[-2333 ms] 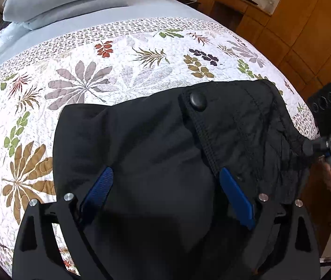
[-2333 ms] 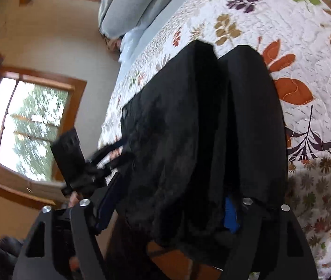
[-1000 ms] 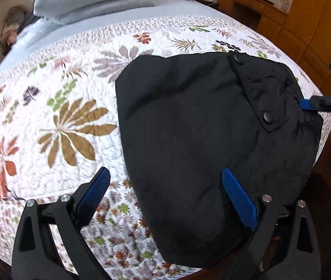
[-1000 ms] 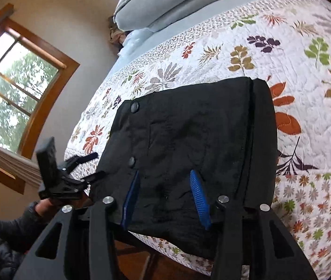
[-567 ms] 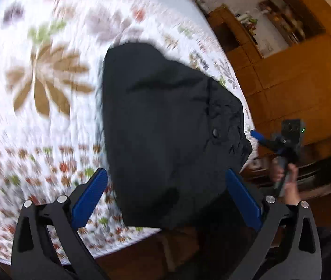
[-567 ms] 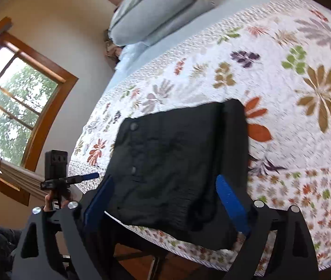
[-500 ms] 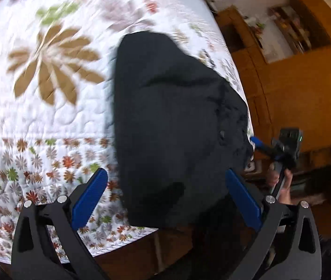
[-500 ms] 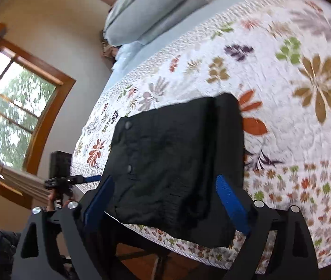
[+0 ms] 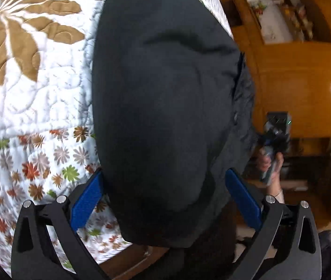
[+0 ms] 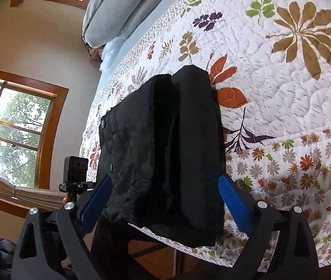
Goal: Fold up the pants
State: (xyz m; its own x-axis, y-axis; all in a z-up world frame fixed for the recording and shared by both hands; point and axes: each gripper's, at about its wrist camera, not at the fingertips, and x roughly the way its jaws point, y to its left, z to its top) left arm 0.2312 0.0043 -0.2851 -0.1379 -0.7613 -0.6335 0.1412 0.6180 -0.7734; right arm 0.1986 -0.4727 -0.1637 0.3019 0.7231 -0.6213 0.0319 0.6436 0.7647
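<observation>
Black pants (image 9: pixel 160 98) lie folded in a thick stack on the flowered quilt (image 9: pixel 37 81), their near end overhanging the bed's edge. My left gripper (image 9: pixel 164 198) is open, its blue pads (image 9: pixel 86 200) straddling that near end from a tilted angle. In the right wrist view the folded pants (image 10: pixel 165 144) show two buttons on the left layer. My right gripper (image 10: pixel 165 200) has its jaws opening wide; the stack sits between the pads (image 10: pixel 235 203) and they do not press on it. Each gripper appears in the other's view: the right one (image 9: pixel 275 135) in a hand, the left one (image 10: pixel 75 175).
Grey pillows (image 10: pixel 118 7) lie at the head of the bed. A wood-framed window (image 10: pixel 13 128) is on the left wall. Wooden cabinets (image 9: pixel 300 74) stand beyond the bed's far side. The bed's edge and the floor lie just under both grippers.
My right gripper's jaws have spread off the pants and it has drawn back slightly. My left gripper has rolled and sunk toward the pants' near end. The pants stay folded on the quilt.
</observation>
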